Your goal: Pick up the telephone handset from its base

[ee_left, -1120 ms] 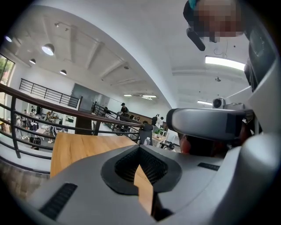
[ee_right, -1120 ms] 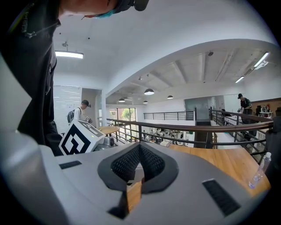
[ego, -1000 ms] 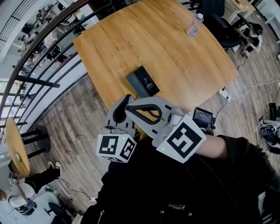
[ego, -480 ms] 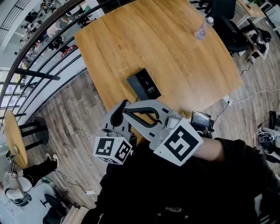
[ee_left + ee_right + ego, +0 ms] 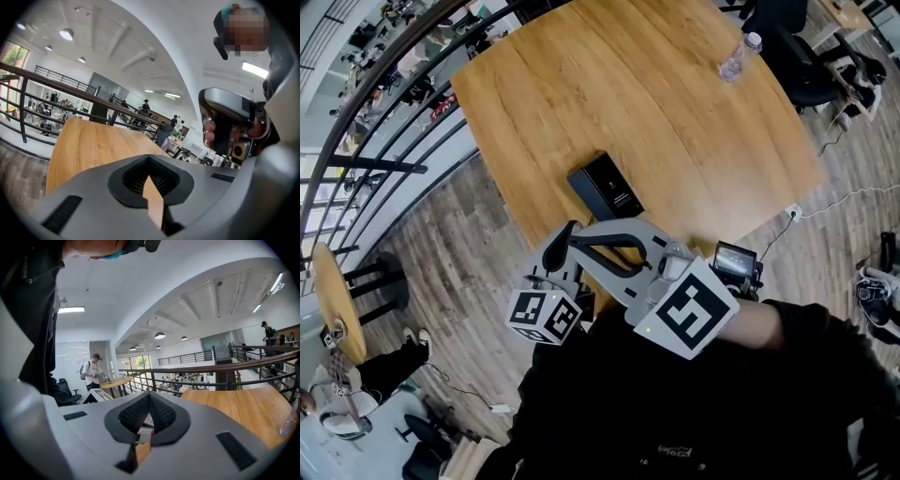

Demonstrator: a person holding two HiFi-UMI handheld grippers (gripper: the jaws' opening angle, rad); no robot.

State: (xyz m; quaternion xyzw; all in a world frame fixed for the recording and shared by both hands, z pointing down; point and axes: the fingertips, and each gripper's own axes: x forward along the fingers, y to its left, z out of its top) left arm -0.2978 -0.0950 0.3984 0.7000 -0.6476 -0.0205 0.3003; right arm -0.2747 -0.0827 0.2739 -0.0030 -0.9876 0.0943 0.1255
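Left gripper (image 5: 149,168): jaws pressed together, nothing between them.
Telephone (image 5: 605,186): a dark block lying flat on the wooden table (image 5: 675,122), at 12 o'clock from both grippers and apart from them.
Right gripper (image 5: 149,398): jaws also closed and empty.
Doing it well: I'd say one gripper should open first, then close across the handset's narrow middle and lift straight up so the base stays put.
Hard to make out: the handset can't be told from its base, and neither gripper view shows the telephone.
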